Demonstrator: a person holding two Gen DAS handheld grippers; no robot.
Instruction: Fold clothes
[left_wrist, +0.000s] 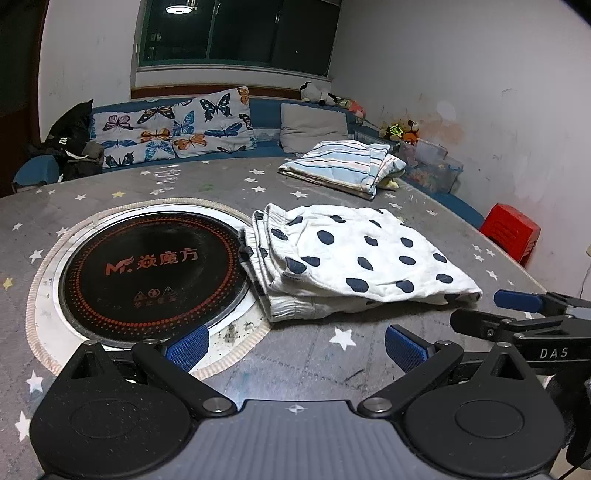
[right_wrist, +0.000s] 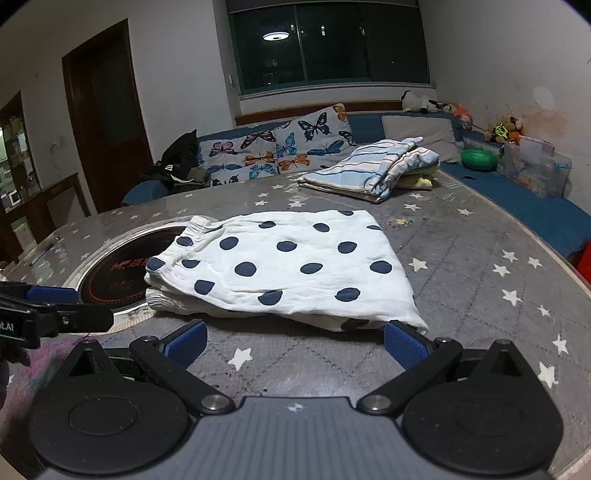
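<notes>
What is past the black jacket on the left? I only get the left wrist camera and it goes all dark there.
Observer: A dark brown door in the white wall.
Operator: Is anything hiding near the toys?
Observer: Yes, a green bowl sits on the blue sofa, beyond the striped pile.
Operator: Is the other hand-held gripper open?
Observer: Yes. The right hand-held gripper has its fingers wide apart and holds nothing. The near edge of the polka-dot garment lies just ahead of it.
</notes>
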